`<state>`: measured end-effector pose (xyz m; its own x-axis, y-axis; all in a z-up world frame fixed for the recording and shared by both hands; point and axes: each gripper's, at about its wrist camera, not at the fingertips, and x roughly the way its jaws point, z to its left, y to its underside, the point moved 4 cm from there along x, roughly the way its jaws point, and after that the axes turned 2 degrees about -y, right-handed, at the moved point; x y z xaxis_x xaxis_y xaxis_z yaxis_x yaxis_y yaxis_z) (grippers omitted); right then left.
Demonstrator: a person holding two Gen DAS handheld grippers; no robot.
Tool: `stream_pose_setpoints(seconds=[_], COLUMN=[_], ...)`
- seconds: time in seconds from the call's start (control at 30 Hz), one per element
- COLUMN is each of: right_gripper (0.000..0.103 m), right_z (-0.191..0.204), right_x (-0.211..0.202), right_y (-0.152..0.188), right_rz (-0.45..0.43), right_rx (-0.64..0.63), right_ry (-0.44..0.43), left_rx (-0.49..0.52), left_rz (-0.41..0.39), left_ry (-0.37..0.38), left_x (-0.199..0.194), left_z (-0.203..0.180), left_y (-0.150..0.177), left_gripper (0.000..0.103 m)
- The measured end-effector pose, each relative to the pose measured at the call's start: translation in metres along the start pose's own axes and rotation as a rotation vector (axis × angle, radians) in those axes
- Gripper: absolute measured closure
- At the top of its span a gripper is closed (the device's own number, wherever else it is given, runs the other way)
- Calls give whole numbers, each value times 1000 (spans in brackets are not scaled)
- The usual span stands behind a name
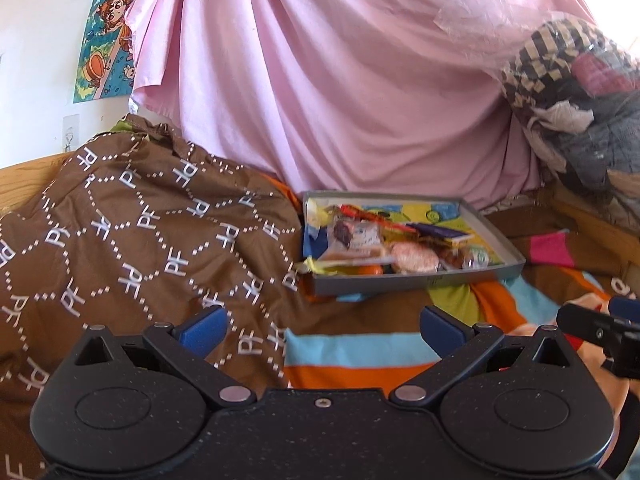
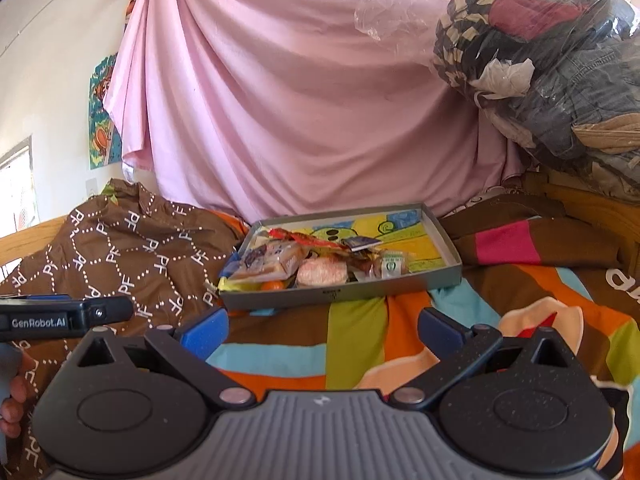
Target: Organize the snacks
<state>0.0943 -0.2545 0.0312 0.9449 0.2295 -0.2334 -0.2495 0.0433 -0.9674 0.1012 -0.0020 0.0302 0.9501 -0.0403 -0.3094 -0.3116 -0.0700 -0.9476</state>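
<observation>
On the bed: a shallow grey tray of wrapped snacks lay on the striped blanket, ahead of both grippers and well apart from them.
Left gripper: jaws stood wide apart with nothing between them, over the blanket short of the tray.
Right gripper: jaws likewise spread and empty, aimed at the tray's near wall.
Left view only: the right gripper's dark tip showed at the right edge; a cartoon poster appeared whole on the white wall.
Right view only: the left gripper's body with white lettering entered from the left, with fingers of a hand gripping below it; a window edge showed at far left.
Surface: a brown patterned cover lay bunched left of the tray.
Room: a pink sheet hung behind the bed; a clear bag of clothes sat to the right.
</observation>
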Motion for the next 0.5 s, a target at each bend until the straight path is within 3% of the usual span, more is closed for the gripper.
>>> stream_pose_setpoints(seconds=[0.5], right_gripper=[0], right_z=[6], right_x=[1], right_y=[20], right_rz=[53], right_rx=[-13], right_ry=[5], left_rx=[3], left_rz=[58], left_ry=[-28], left_x=[-2], left_z=[7], left_y=[24], left_gripper=[1])
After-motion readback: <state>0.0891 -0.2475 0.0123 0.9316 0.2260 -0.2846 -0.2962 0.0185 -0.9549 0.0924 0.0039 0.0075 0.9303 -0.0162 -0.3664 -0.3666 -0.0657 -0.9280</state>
